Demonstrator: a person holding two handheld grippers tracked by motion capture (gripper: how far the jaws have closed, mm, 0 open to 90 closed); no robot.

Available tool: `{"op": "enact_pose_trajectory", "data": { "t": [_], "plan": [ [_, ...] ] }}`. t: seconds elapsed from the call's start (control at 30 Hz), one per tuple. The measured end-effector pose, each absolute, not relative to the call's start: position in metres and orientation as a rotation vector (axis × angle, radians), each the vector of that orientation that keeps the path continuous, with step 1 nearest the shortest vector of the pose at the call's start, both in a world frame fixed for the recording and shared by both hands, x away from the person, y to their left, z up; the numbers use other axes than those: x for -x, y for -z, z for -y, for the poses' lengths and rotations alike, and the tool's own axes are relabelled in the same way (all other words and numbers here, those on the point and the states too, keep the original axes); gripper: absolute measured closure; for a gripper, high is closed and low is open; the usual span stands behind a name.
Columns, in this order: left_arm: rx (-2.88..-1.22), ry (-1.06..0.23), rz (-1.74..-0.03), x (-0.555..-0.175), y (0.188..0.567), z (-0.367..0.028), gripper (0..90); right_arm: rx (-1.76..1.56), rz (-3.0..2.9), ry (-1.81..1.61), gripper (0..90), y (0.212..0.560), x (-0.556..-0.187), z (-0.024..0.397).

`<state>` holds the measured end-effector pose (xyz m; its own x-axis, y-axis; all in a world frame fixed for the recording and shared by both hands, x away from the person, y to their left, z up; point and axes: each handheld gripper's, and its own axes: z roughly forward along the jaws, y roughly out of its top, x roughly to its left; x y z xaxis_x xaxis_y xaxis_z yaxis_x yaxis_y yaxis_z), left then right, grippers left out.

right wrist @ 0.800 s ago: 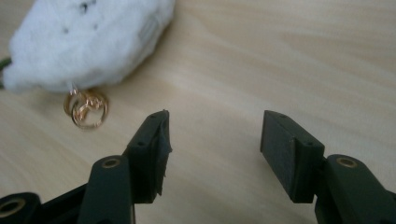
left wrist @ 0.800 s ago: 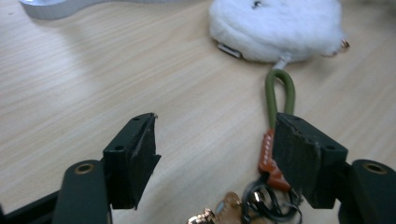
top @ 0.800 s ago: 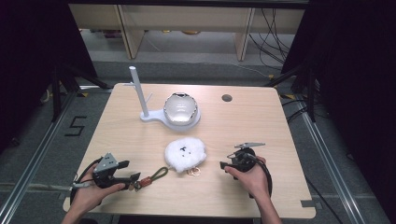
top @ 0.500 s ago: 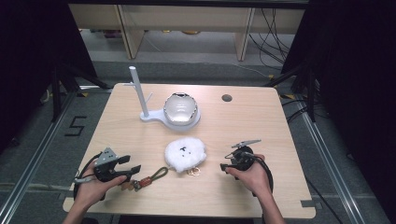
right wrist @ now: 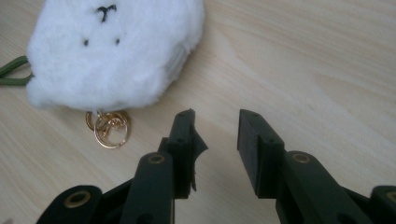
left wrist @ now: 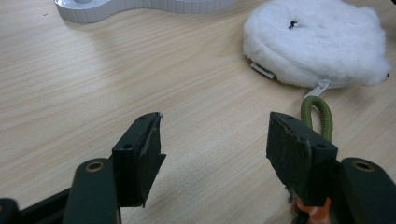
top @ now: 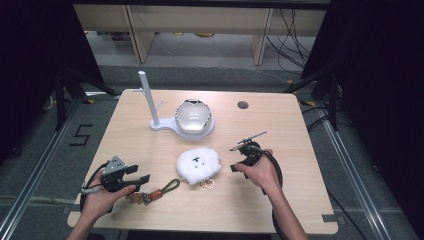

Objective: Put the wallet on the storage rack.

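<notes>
A fluffy white plush keychain [top: 198,165] lies flat in the middle of the wooden table [top: 300,200], with its little stitched face up. A green cord loop [top: 169,187] sticks out of one side, and some gold rings [top: 207,184] stick out near the other. The left gripper [top: 141,177] sits low by the green loop; in the left gripper view its jaws are spread wide with only bare table between them, and one jaw is just beside the loop but not pinching it. The right gripper [top: 234,167] is close to the toy on the other side; in the right gripper view its jaws are a little apart and hold nothing, with the gold rings near them. So nothing has been picked up yet — the toy is on the table and both grippers are only getting close. At the back of the table stands a white stand [top: 162,125] with a tall post and a small peg. I think the toy is meant to be hung on that peg, and if so, nearly all the work is left: grab, lift, carry, hang. A shiny silver pouch [top: 192,115] rests on the wide end of the stand's base. It looks closed, so I cannot tell what is inside — there are no open boxes or bowls to look into.
</notes>
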<state>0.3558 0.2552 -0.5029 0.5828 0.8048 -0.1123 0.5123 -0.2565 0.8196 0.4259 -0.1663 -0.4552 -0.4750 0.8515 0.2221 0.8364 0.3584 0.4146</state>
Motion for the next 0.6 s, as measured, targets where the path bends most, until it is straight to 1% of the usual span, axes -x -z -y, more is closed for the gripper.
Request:
{"op": "enact_pose_trajectory", "data": {
  "t": [0.33, 0.43, 0.6],
  "plan": [
    [-1.919, -0.406, -1.054, -0.356, 0.505, -0.256, 34.6, -1.563, -2.653, -0.703, 67.6, 0.448, -0.452, 0.142],
    [-1.909, -0.407, -1.058, -0.356, 0.506, -0.255, 34.6, -1.511, -2.692, -0.721, 67.0, 0.447, -0.458, 0.134],
    [-1.921, -0.393, -1.051, -0.357, 0.506, -0.254, 34.6, -1.523, -2.717, -0.725, 64.5, 0.446, -0.467, 0.121]
  ]
}}
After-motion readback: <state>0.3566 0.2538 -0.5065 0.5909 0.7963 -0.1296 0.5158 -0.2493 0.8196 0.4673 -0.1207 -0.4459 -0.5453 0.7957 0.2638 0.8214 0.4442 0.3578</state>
